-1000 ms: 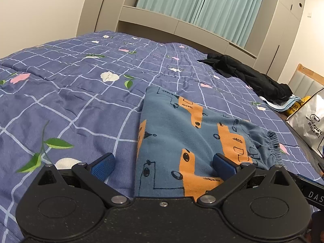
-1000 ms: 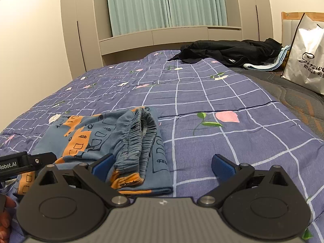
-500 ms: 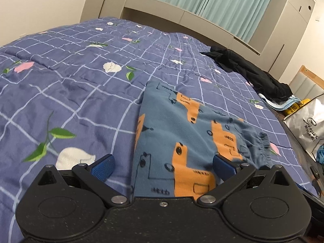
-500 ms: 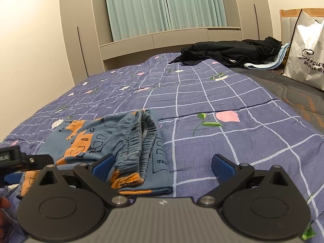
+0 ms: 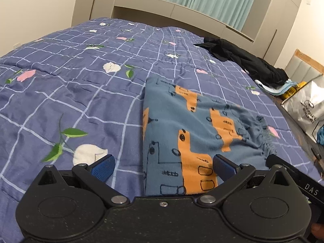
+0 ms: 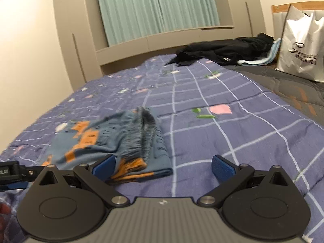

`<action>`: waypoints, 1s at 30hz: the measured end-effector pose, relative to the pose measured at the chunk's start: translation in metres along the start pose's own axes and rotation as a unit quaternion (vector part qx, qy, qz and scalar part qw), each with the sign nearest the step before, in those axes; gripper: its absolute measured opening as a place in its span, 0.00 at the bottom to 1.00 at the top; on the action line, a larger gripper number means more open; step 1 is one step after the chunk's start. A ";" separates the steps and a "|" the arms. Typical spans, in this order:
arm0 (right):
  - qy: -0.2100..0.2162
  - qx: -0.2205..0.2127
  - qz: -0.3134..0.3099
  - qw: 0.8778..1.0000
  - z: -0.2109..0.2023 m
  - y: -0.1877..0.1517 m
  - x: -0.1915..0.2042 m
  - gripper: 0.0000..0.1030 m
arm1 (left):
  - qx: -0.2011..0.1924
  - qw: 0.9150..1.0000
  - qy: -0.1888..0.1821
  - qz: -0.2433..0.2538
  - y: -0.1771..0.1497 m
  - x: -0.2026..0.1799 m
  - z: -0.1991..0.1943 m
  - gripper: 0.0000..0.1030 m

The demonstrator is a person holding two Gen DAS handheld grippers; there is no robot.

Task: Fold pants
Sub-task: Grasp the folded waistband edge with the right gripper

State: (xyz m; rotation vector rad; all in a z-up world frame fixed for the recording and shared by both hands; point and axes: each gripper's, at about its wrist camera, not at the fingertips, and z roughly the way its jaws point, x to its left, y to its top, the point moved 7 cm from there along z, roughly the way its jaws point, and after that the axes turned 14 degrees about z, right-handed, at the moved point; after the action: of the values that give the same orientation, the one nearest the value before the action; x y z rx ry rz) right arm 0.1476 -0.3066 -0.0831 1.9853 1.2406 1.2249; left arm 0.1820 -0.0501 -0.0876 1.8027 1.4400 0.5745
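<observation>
The pants [image 5: 188,125] are blue with orange blocks and lie folded in a small flat stack on the bed. In the right wrist view the pants [image 6: 113,139] show their gathered waistband on top, at the stack's right end. My left gripper [image 5: 163,167] is open and empty, just above the near edge of the stack. My right gripper [image 6: 163,166] is open and empty, its left finger [image 6: 104,165] close to the stack's near right corner. The right wrist view is blurred.
The purple checked bedspread [image 5: 70,93] covers the bed. A pile of black clothes [image 5: 243,60] on light blue cloth lies at the far right corner. A white shopping bag [image 6: 301,46] stands on a dark quilt at the right. Cabinets and green curtains stand behind.
Both grippers have lifted and drawn back a little from the folded pants. The pants have stayed in place. Both grippers stay open.
</observation>
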 end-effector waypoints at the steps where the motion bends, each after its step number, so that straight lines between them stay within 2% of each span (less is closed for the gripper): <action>1: 0.008 0.001 0.000 1.000 0.000 0.002 0.002 1.00 | -0.002 1.000 0.001 -0.004 0.001 0.002 -0.001 1.00; 5: 0.034 0.018 -0.015 0.999 0.011 0.008 0.012 1.00 | -0.011 1.000 0.009 -0.016 0.009 0.007 -0.001 1.00; 10: 0.083 0.067 -0.030 0.994 0.040 0.022 0.026 1.00 | -0.012 1.000 0.017 -0.020 0.015 0.013 0.010 1.00; 14: 0.119 0.122 -0.017 0.985 0.068 0.031 0.026 1.00 | -0.008 1.000 -0.003 -0.024 0.018 0.014 0.022 1.00; 18: 0.154 0.153 -0.001 0.976 0.083 0.037 0.025 1.00 | 0.000 0.999 -0.031 -0.032 0.018 0.012 0.036 1.00; 25: 0.197 0.133 0.032 0.971 0.079 0.035 0.013 1.00 | -0.004 1.000 -0.024 -0.019 0.017 0.007 0.038 1.00; 30: 0.199 0.129 0.030 0.971 0.079 0.035 0.013 1.00 | 0.002 0.999 -0.028 -0.027 0.016 0.009 0.036 1.00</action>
State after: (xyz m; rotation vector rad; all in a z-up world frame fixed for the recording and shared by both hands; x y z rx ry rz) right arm 0.2353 -0.3072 -0.0877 2.0286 1.6148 1.6214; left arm 0.2206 -0.0530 -0.0982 1.7635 1.4484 0.4911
